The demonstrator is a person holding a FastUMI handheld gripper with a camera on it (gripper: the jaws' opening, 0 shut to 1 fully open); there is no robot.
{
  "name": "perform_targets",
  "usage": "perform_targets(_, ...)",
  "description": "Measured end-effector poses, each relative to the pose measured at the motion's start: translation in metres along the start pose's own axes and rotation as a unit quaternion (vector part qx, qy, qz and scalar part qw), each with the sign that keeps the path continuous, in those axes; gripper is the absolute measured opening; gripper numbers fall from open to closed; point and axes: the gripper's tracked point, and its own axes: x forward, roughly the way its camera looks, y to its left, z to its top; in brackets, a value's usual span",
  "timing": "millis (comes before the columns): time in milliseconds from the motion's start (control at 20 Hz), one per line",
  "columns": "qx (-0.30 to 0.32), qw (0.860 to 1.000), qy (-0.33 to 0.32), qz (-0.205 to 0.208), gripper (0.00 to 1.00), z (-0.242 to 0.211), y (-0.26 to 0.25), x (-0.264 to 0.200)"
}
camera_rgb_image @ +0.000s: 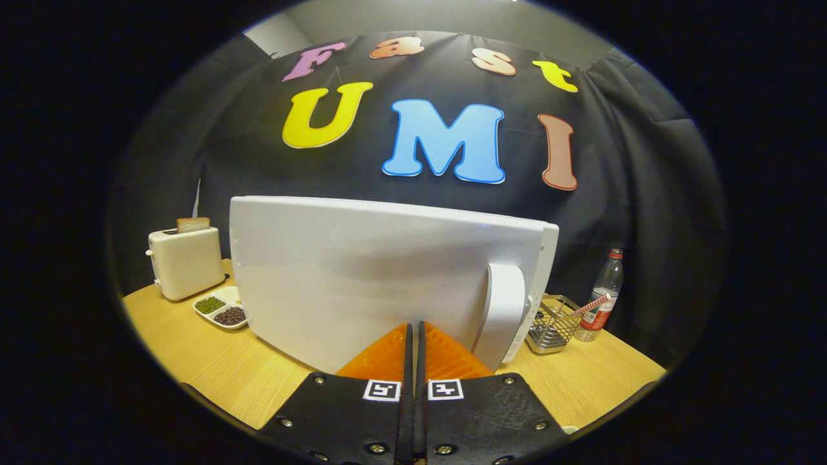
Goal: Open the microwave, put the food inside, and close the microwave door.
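Closed gripper (413, 329) fingers meet just before the white microwave door (362, 271).

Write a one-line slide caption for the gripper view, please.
Shut tongs face the white microwave door, just left of its handle.

The gripper (413, 330), fingers closed together with nothing between them, points at the white microwave door (362, 278) near its handle (504, 310) on the counter (213, 368).

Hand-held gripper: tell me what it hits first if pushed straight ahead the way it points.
The hand-held gripper, fingers shut together on nothing, would most likely meet the white microwave door just ahead, left of its handle. The gap is hard to judge.
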Motion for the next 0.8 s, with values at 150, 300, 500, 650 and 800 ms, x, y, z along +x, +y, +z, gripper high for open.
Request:
perform_targets(150,-0.002,1.0,-0.001,-0.016,0.01,-0.001,-0.007,0.026)
perform_targets(300,0.002,0.999,0.006,-0.033,0.01,-0.001,-0.017,0.051)
perform_targets(500,-0.011,0.999,0.003,-0.049,0.01,-0.002,-0.016,0.06)
perform_targets(650,0.009,0.999,0.023,-0.027,0.04,-0.004,-0.01,0.052)
perform_targets(800,0.038,0.999,0.026,-0.005,0.01,0.012,-0.01,0.028)
